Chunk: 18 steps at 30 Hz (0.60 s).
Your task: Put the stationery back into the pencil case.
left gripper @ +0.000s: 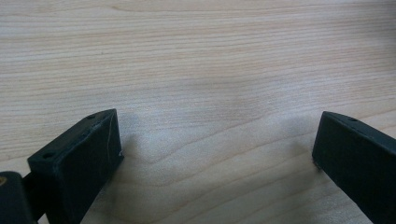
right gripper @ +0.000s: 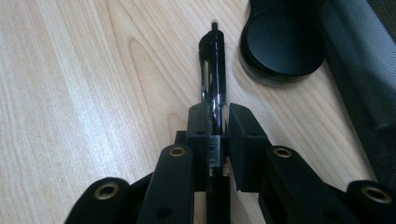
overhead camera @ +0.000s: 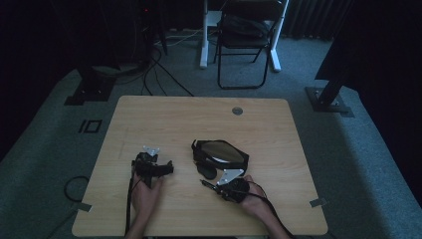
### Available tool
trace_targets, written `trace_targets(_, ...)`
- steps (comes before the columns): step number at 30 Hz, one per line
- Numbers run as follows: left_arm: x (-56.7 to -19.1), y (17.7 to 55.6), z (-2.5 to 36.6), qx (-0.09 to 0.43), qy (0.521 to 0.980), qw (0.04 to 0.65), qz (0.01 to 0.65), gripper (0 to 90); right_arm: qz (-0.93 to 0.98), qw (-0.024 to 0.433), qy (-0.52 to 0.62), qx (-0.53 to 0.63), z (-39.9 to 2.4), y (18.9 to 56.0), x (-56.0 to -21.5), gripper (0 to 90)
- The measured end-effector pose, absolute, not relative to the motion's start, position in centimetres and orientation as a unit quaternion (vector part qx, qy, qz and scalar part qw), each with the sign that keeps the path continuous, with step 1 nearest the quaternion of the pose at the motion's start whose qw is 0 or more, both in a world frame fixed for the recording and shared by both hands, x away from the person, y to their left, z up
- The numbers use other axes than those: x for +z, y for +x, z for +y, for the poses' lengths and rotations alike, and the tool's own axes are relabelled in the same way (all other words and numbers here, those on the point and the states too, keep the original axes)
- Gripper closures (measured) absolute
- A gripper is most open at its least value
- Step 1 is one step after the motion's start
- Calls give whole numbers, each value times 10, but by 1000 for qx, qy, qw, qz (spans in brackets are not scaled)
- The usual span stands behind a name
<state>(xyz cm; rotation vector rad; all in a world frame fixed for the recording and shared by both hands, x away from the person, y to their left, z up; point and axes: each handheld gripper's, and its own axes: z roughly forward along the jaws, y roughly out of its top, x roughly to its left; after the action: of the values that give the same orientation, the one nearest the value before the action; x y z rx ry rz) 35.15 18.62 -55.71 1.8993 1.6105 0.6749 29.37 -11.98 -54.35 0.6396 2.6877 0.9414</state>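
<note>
My right gripper [right gripper: 217,114] is shut on a black pen [right gripper: 212,60], which sticks out past the jaws and lies low over the wooden table [overhead camera: 164,117]. In the high view the right gripper [overhead camera: 215,187] is near the front right, with the pen's tip [overhead camera: 202,182] pointing left. Just beyond the pen lies a round black disc [right gripper: 282,44], and behind that a black mesh pouch [overhead camera: 221,152] with its top open. My left gripper [left gripper: 217,130] is open, jaws wide apart over bare wood. In the high view the left gripper [overhead camera: 154,167] rests to the left of the pouch.
A round cable grommet [overhead camera: 237,110] sits near the table's far edge. A black folding chair [overhead camera: 246,40] and white desk legs [overhead camera: 204,35] stand on the carpet beyond. Cables [overhead camera: 159,69] trail across the floor at the far left.
</note>
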Motion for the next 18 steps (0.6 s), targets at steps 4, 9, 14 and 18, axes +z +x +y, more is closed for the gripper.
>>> trace_targets(4,-557,351,186,251,707,277,600,15,912,114,220,326,-120,293,-543,798)
trace_targets(9,-557,351,186,251,707,277,600,15,910,115,221,332,-120,293,-542,798)
trace_targets(14,-557,351,186,251,707,277,600,15,908,118,222,335,-121,293,-540,798)
trace_targets(18,-557,351,186,251,707,277,600,15,905,123,224,340,-123,293,-537,798)
